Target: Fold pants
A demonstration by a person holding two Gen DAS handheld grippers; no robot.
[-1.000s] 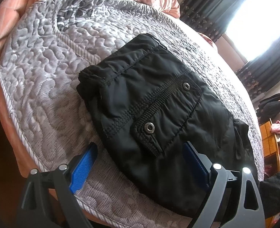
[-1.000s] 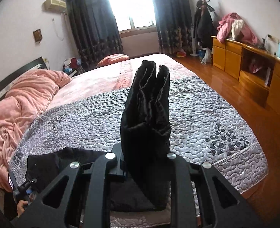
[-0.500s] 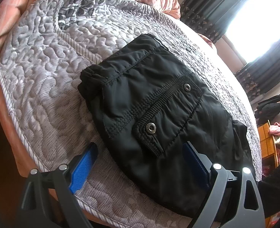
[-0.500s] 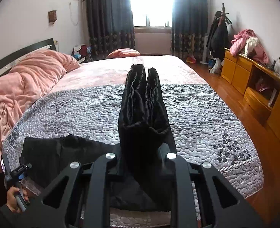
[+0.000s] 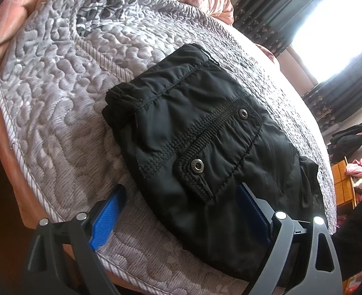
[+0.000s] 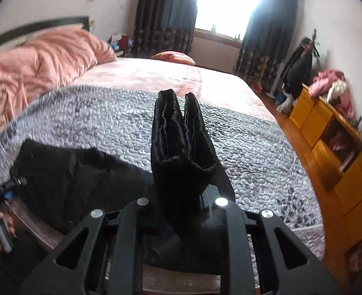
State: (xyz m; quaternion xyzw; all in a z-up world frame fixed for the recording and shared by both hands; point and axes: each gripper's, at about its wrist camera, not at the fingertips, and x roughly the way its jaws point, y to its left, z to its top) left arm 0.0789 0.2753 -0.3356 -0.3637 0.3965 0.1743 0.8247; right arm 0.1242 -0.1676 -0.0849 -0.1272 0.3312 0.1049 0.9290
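Black pants [image 5: 205, 147] lie on the grey quilted bedspread [image 5: 58, 103] near the bed's corner, waistband and snap pocket up. My left gripper [image 5: 181, 206] is open, its blue pads straddling the near edge of the pants just above them. My right gripper [image 6: 181, 196] is shut on the pants' leg ends [image 6: 178, 142], which stick up between its fingers, lifted over the bed. The rest of the pants [image 6: 70, 172] lies to the left in that view.
A pink duvet [image 6: 33, 68] is heaped at the bed's head. A yellow wooden dresser [image 6: 328, 132] with clothes on it stands right of the bed across a wooden floor. Dark curtains [image 6: 161, 12] frame a bright window. The bed's edge [image 5: 16, 162] is close to the left gripper.
My right gripper has swung left and lowered a little with the leg ends still in it. The left gripper has stayed almost still over the pants.
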